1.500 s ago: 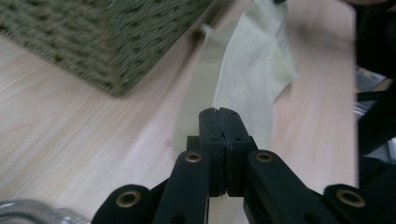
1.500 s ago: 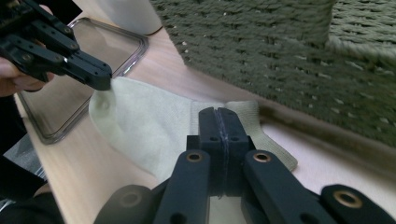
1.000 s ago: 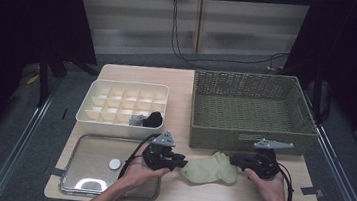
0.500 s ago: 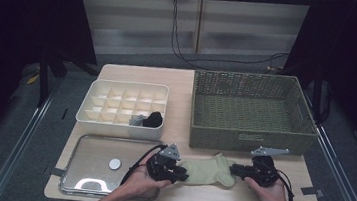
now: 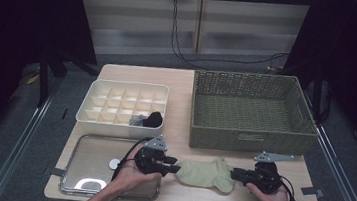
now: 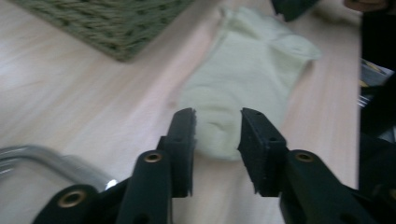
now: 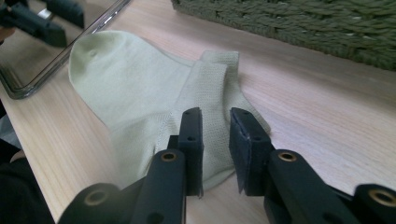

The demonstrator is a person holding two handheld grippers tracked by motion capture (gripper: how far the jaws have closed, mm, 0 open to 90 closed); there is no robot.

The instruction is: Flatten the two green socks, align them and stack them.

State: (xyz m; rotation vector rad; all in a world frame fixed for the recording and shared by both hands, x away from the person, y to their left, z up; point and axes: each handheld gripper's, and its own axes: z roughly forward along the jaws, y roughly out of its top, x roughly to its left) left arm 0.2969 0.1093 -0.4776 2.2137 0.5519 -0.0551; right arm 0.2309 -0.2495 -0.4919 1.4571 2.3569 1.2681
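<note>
**Sock stretched flat between two grippers at the table's front edge**

The sock (image 5: pixel 205 174), pale green, lies on the wooden table (image 5: pixel 183 83) right in front of the person, just ahead of the woven basket (image 5: pixel 251 110) and to the right of the metal tray (image 5: pixel 91 157). It is spread out lengthwise, toe end toward the left gripper (image 5: pixel 172 166), cuff end toward the right gripper (image 5: pixel 235 175).

Over to the left gripper view: the two black jaws stand apart, one on each side of the sock's rounded toe end (image 6: pixel 224 135). They have just been opening, and there is daylight between each pad and the fabric, so the toe sits between them unpinched. A corner of the basket (image 6: pixel 116 23) shows at the top left, and the tray's rim (image 6: pixel 51 158) curves in at the lower left.

Now the right gripper view: the jaws are close together but not meeting, with a narrow gap. The ribbed cuff (image 7: pixel 210 93) runs right up into that gap. The left pad overlaps the fabric; whether the pads actually press the cloth I cannot tell from here.

Behind the tray, the white divided box (image 5: pixel 124 106) holds a dark rolled item (image 5: pixel 153 119) in a front compartment. Both hands rest low at the table's near edge.
</note>
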